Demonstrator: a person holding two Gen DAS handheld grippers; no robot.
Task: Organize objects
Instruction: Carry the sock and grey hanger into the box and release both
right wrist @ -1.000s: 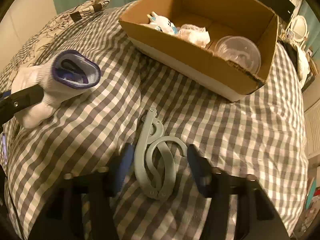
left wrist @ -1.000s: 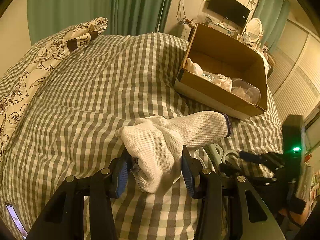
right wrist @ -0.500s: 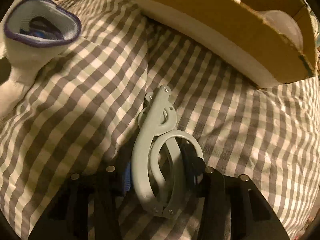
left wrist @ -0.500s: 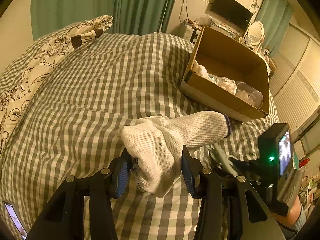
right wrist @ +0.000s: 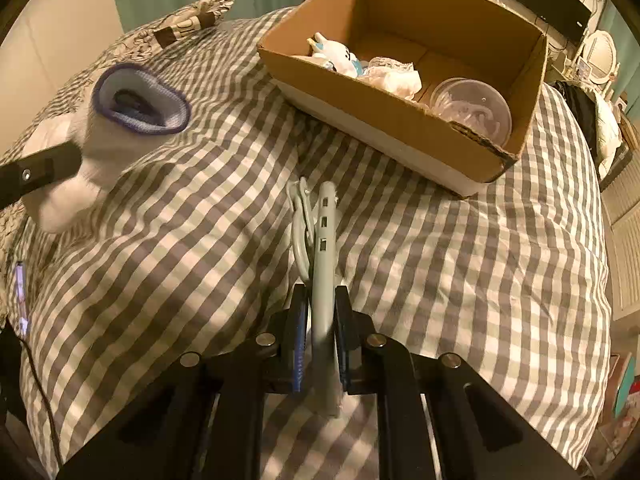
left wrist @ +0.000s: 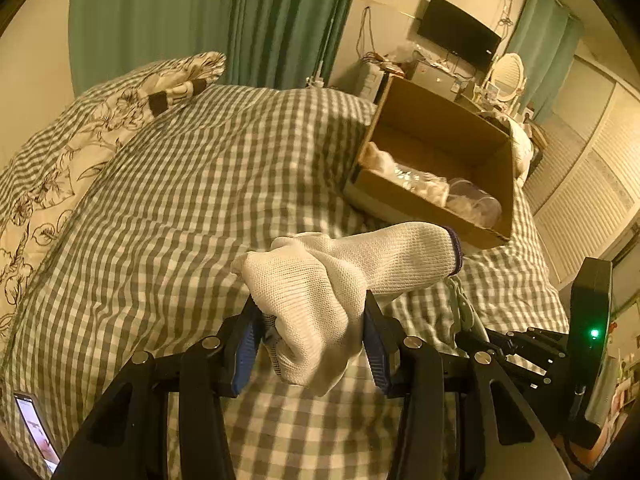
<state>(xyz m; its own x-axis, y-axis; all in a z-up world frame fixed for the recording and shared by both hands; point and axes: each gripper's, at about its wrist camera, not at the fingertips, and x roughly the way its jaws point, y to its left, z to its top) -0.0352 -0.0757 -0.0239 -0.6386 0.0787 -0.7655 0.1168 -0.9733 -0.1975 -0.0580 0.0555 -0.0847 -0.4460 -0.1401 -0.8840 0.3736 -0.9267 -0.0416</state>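
Cardboard box (right wrist: 404, 128) lies ahead and right of both loads: right gripper (right wrist: 320, 336), nearer, clamps grey clip hanger (right wrist: 322, 264) lengthwise; left gripper (left wrist: 312, 340) clenches white glove (left wrist: 340, 276).

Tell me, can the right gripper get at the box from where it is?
Probably yes. The right gripper, shut on the clip, faces the box across bare checked bedding. The glove sits well off to the left.

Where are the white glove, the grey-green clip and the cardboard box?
white glove (left wrist: 320, 280), left wrist view, bunched knit palm.
grey-green clip (right wrist: 323, 264), right wrist view, slotted edge.
cardboard box (right wrist: 384, 120), right wrist view, near wall.
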